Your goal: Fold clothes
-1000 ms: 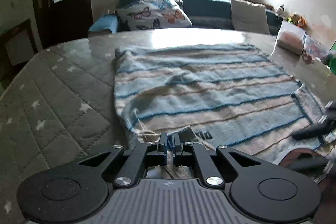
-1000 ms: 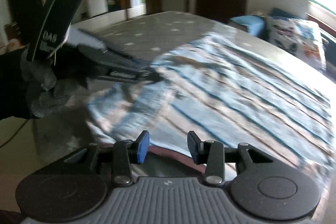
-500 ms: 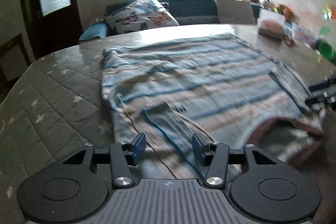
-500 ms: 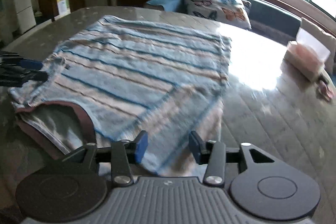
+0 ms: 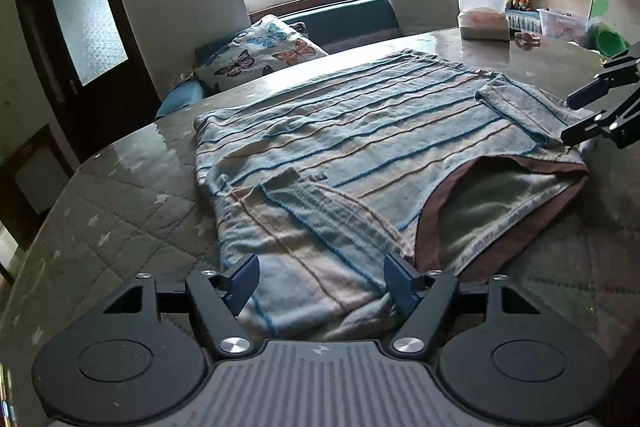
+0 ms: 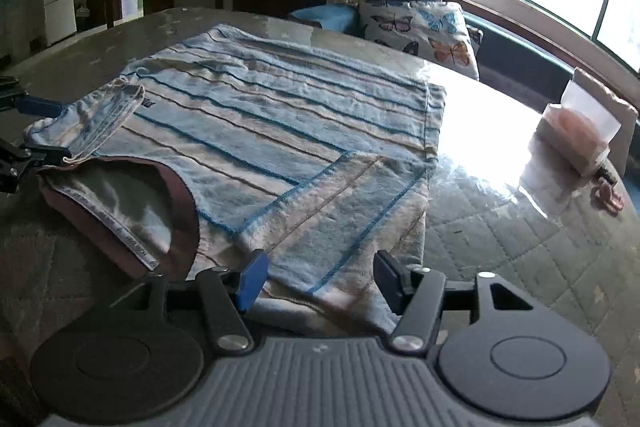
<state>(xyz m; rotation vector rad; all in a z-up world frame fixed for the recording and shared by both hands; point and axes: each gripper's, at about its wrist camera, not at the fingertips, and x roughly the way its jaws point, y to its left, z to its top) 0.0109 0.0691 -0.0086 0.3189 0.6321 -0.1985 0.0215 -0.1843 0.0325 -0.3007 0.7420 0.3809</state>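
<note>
A blue and beige striped shirt (image 5: pixel 360 131) lies flat on the quilted table, both sleeves folded in over the body; its brown collar (image 5: pixel 500 195) faces me. It also shows in the right wrist view (image 6: pixel 280 131). My left gripper (image 5: pixel 322 281) is open, its jaws either side of the shirt's near left shoulder edge. My right gripper (image 6: pixel 320 277) is open over the near right shoulder edge. Each gripper shows at the edge of the other's view: the right one (image 5: pixel 600 111), the left one (image 6: pixel 20 139).
The table has a grey quilted star-pattern cover (image 5: pixel 120 219) under a glossy sheet. A tissue box (image 5: pixel 484 23) and small items stand at its far right. A butterfly cushion (image 5: pixel 260 51) lies on a bench beyond the table. A dark door (image 5: pixel 76 39) is to the left.
My left gripper let go of the folded sleeve, opened and drew back to the near shoulder edge. My right gripper swung round from the left side to the shirt's right shoulder edge, staying open.
</note>
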